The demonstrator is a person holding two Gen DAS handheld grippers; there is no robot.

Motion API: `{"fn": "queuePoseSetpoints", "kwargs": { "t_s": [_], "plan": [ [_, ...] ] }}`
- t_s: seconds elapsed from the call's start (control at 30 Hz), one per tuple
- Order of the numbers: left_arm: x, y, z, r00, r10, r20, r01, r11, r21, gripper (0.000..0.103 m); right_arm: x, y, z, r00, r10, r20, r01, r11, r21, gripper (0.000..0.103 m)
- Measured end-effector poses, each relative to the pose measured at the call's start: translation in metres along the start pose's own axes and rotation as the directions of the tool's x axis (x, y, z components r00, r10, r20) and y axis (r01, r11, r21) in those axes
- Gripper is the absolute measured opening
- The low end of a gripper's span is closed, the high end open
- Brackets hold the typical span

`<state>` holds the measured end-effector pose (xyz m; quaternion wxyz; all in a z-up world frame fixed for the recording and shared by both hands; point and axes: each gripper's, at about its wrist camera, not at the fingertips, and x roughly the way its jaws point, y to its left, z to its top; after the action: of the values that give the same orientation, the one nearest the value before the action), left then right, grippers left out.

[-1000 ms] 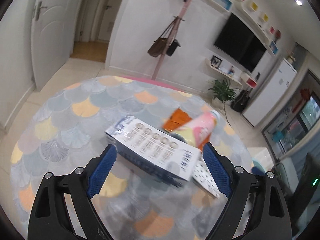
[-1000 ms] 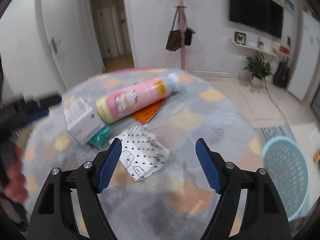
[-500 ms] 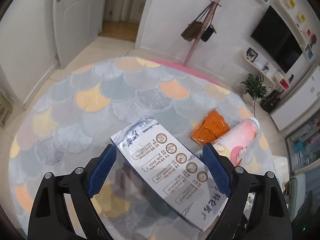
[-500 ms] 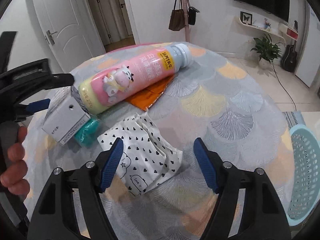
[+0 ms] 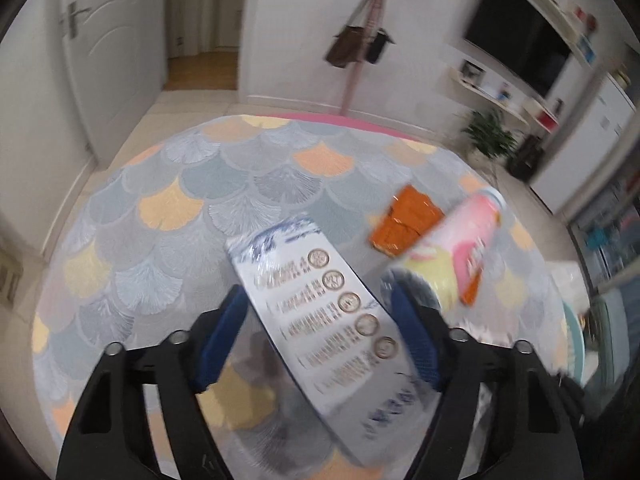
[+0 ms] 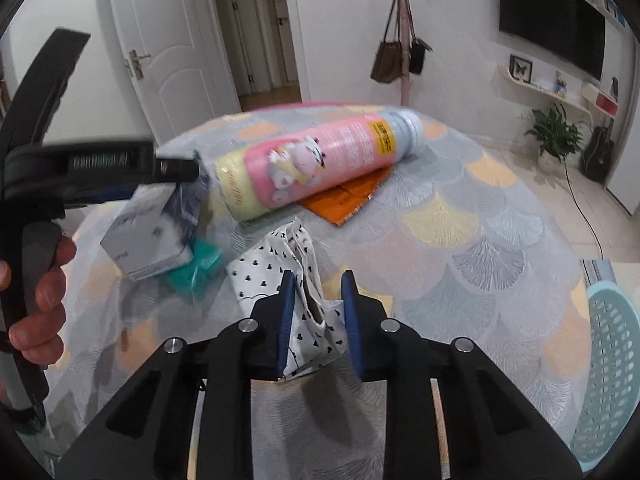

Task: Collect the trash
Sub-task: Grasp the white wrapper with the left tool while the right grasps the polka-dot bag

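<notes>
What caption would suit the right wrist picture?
Right gripper closes on a heart-print bag beside a pink bottle, blue basket nearby.

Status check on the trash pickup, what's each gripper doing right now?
Left hand-held gripper closing around white carton, grip unconfirmed. Right hand-held gripper shut on heart-print paper bag. Pink bottle, orange wrapper still on table; blue basket lower right.

My right tongs [image 6: 316,312] sit low centre of frame, straddling the pouch [image 6: 280,264] on the table [image 6: 460,248]. Above it the bottle [image 6: 320,164] lies across a flat packet [image 6: 348,196]. The carton [image 6: 154,236] is at left, between my left tongs [image 5: 320,344]. The basket [image 6: 612,368] is at lower right.
</notes>
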<state>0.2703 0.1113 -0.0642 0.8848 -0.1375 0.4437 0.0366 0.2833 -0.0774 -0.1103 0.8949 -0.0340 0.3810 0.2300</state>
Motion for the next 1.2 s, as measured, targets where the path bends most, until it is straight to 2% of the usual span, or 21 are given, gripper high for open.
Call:
{"fn": "queuePoseSetpoints", "kwargs": {
  "t_s": [0.07, 0.13, 0.2, 0.37, 0.4, 0.43, 0.5, 0.6, 0.7, 0.73, 0.77, 0.8, 0.83, 0.87, 0.93, 1.03, 1.2],
  "plan": [
    [-0.008, 0.001, -0.007, 1.000, -0.028, 0.008, 0.027, 0.999, 0.033, 0.058, -0.005, 0.002, -0.002, 1.000, -0.002, 0.022, 0.002, 1.000, -0.008, 0.015],
    [-0.017, 0.002, -0.014, 0.999, -0.041, 0.023, 0.039, 0.997, 0.072, 0.034, -0.008, 0.007, -0.004, 0.999, -0.011, 0.034, 0.012, 1.000, -0.016, 0.012],
    [-0.024, 0.004, -0.021, 0.997, -0.072, 0.018, 0.070, 0.993, 0.091, 0.031, -0.011, 0.011, -0.004, 0.998, -0.026, 0.049, 0.027, 0.999, -0.028, 0.011],
    [-0.036, 0.005, -0.040, 0.994, -0.105, 0.009, 0.102, 0.985, 0.142, 0.032, -0.016, 0.018, -0.007, 0.997, -0.052, 0.064, 0.055, 0.997, -0.049, 0.011],
    [-0.037, 0.005, -0.042, 0.994, -0.110, 0.006, 0.108, 0.984, 0.143, 0.044, -0.015, 0.019, -0.006, 0.996, -0.058, 0.063, 0.061, 0.997, -0.053, 0.011],
    [-0.038, 0.004, -0.045, 0.993, -0.114, 0.001, 0.113, 0.984, 0.135, 0.063, -0.014, 0.020, -0.006, 0.996, -0.065, 0.063, 0.069, 0.996, -0.058, 0.011],
    [-0.039, 0.002, -0.046, 0.994, -0.106, 0.011, 0.104, 0.986, 0.127, 0.075, -0.014, 0.022, -0.006, 0.995, -0.075, 0.061, 0.079, 0.995, -0.066, 0.011],
    [-0.034, -0.010, -0.046, 0.998, -0.056, 0.013, 0.054, 0.988, 0.142, 0.083, -0.013, 0.019, -0.005, 0.996, -0.073, 0.060, 0.076, 0.995, -0.060, 0.011],
    [-0.021, -0.028, -0.048, 0.998, 0.055, -0.015, -0.051, 0.977, 0.206, 0.083, -0.013, 0.014, -0.005, 0.997, -0.060, 0.054, 0.062, 0.997, -0.036, 0.011],
    [-0.017, -0.032, -0.050, 0.995, 0.095, -0.018, -0.089, 0.970, 0.227, 0.080, -0.013, 0.013, -0.006, 0.997, -0.060, 0.052, 0.061, 0.998, -0.031, 0.011],
    [-0.014, -0.033, -0.052, 0.993, 0.115, -0.018, -0.108, 0.964, 0.242, 0.076, -0.013, 0.013, -0.005, 0.997, -0.061, 0.051, 0.062, 0.998, -0.027, 0.011],
    [-0.012, -0.034, -0.053, 0.992, 0.126, -0.023, -0.116, 0.961, 0.253, 0.065, -0.013, 0.013, -0.005, 0.997, -0.061, 0.054, 0.063, 0.998, -0.028, 0.011],
    [-0.010, -0.033, -0.055, 0.990, 0.139, -0.033, -0.125, 0.958, 0.259, 0.058, -0.014, 0.014, -0.005, 0.996, -0.061, 0.058, 0.063, 0.998, -0.030, 0.011],
    [-0.009, -0.031, -0.056, 0.989, 0.143, -0.033, -0.130, 0.958, 0.256, 0.058, -0.014, 0.014, -0.005, 0.996, -0.061, 0.061, 0.063, 0.998, -0.030, 0.011],
    [-0.013, -0.028, -0.057, 0.992, 0.122, -0.018, -0.113, 0.963, 0.244, 0.057, -0.015, 0.013, -0.006, 0.996, -0.054, 0.067, 0.056, 0.998, -0.028, 0.011],
    [-0.029, -0.021, -0.058, 0.999, 0.036, 0.029, -0.041, 0.977, 0.210, 0.057, -0.019, 0.005, -0.005, 0.996, -0.050, 0.080, 0.050, 0.999, 0.008, 0.011],
    [-0.055, -0.026, -0.061, 0.993, -0.012, 0.114, -0.015, 0.972, 0.234, 0.057, -0.028, 0.000, -0.005, 0.992, -0.050, 0.113, 0.047, 0.998, 0.032, 0.011]
  ]
}}
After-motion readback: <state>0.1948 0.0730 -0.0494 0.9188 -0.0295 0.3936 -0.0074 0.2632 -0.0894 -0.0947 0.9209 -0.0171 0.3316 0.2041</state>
